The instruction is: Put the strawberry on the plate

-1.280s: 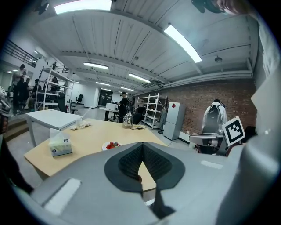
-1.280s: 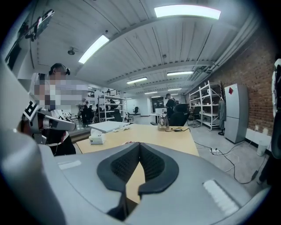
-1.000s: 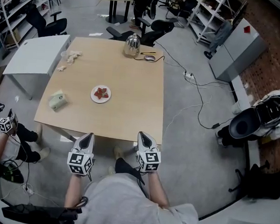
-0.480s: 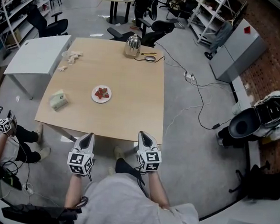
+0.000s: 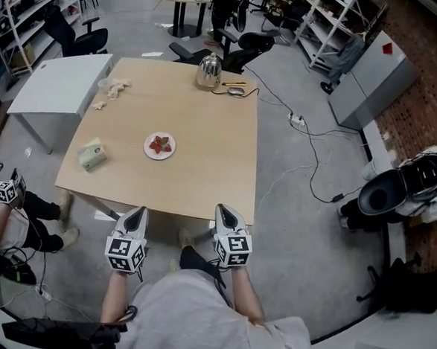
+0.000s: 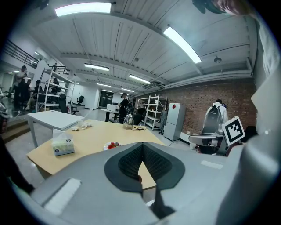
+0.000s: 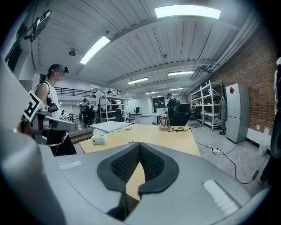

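Wooden table (image 5: pixel 206 132) filling view. We are holding left gripper (image 5: pixel 135 213) and right gripper (image 5: pixel 224 210) off its near edge, both pairs of jaws closed, gripping nothing. Tissue box (image 5: pixel 91 156) print too small for reading. White plate (image 5: pixel 167 154) mid-table carrying strawberry (image 5: pixel 159 144), well apart from fingers (image 5: pixel 135 221).

Strawberries (image 5: pixel 159 144) red; plate (image 5: pixel 147 150) white; table (image 5: pixel 212 155) light wood; tissue box (image 5: pixel 91 155) pale green; kettle (image 5: pixel 208 71) silver; left gripper (image 5: pixel 135 213), right gripper (image 5: pixel 223 210) grey-white, black-white markers.

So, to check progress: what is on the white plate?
Red strawberry pieces lie on the plate; how many is unclear at this size. The plate's centre beneath them is covered.
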`<action>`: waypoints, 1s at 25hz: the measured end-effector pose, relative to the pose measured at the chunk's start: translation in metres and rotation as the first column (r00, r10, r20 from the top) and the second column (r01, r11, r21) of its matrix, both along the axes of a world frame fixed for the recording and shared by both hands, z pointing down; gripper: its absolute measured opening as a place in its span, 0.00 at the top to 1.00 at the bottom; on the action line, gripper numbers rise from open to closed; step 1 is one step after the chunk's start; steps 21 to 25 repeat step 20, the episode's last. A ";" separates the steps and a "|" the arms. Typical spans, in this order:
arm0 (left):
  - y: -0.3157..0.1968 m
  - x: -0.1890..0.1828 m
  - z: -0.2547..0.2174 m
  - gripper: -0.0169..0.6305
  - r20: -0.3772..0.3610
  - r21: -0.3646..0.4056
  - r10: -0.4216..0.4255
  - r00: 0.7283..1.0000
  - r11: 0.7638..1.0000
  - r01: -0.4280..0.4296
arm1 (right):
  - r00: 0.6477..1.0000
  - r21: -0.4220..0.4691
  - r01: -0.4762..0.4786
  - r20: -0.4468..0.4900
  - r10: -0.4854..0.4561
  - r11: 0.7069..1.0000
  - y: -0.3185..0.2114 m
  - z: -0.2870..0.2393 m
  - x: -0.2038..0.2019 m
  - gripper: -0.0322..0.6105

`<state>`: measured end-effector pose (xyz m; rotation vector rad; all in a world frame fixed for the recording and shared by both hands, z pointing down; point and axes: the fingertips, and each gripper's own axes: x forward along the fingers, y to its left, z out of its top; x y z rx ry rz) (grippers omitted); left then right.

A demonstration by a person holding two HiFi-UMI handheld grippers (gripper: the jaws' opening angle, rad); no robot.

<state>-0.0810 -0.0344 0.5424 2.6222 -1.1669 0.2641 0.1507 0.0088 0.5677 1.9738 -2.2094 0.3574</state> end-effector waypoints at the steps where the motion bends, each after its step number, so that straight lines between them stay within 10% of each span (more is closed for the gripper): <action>1: 0.000 0.000 0.000 0.95 0.000 0.000 -0.001 1.000 1.000 0.001 | 1.000 0.000 0.000 0.001 0.000 1.000 0.000 -0.001 0.000 0.94; 25: 0.001 -0.002 -0.003 0.95 0.007 -0.005 -0.001 1.000 1.000 0.001 | 1.000 -0.008 -0.003 0.014 0.003 1.000 0.003 -0.001 -0.001 0.94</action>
